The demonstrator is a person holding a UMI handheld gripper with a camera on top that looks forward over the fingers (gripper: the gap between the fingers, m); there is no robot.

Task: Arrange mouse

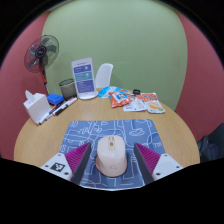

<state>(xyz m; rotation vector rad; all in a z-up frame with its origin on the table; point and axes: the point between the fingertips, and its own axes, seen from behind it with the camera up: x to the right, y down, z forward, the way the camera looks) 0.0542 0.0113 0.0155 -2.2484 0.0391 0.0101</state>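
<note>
Mouse (pixel 112 156) sits between wide claw (pixel 112 163) fingers at mousepad's (pixel 110 131) near edge, open mat ahead.

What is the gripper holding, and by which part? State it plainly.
The gripper has the mouse between its fingers, one at each long side. It rests on the mouse mat; whether the pads press it cannot be told.

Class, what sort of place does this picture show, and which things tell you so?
Probably a small office or meeting nook: a round wooden table, a mouse on a mouse mat, and a desk fan.
</note>
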